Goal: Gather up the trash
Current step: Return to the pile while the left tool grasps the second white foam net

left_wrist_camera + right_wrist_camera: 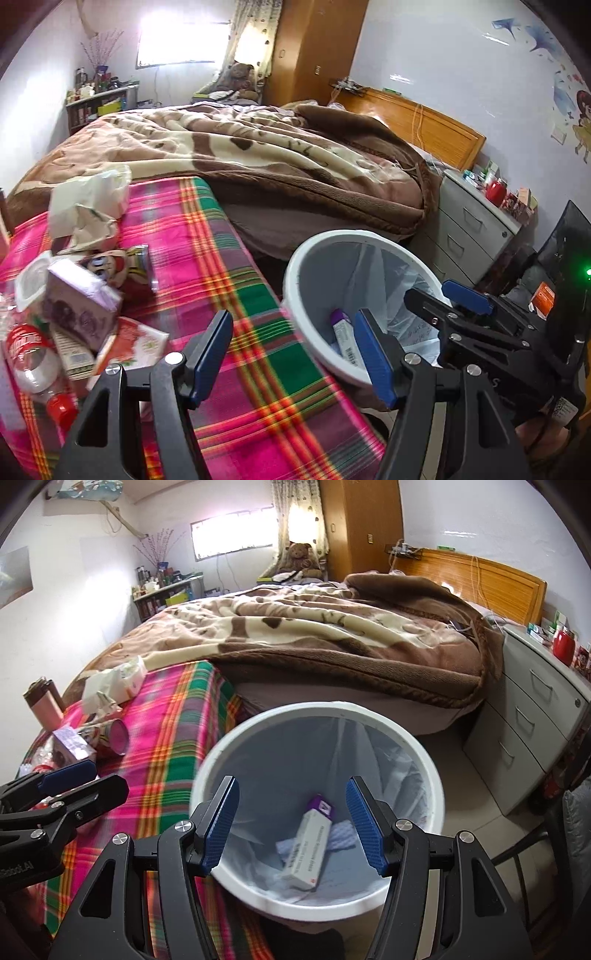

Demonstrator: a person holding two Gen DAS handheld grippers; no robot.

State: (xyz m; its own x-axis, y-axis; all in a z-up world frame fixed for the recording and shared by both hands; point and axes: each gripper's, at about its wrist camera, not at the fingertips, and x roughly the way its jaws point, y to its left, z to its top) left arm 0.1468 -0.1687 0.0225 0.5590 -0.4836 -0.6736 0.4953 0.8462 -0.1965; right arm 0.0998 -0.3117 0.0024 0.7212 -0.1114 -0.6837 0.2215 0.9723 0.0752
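Observation:
A white trash bin (406, 746) with a clear liner stands on the floor beside the plaid-covered table (236, 280); it also shows in the left wrist view (299, 273). A white and purple box (308, 853) lies inside it. My right gripper (291, 827) is open and empty, directly above the bin. My left gripper (291, 354) is open and empty over the table's right edge. Trash lies at the table's left: a purple box (79, 306), a plastic bottle (33, 358), a red-and-white packet (136, 343), a can (142, 266), and crumpled paper wrappers (88, 206).
A bed (258, 158) with a brown blanket fills the back. A grey drawer unit (535, 716) with a red jar (563, 644) stands right of the bin. A pink flask (42, 703) stands at the table's far left. A dark chair (561, 251) is at right.

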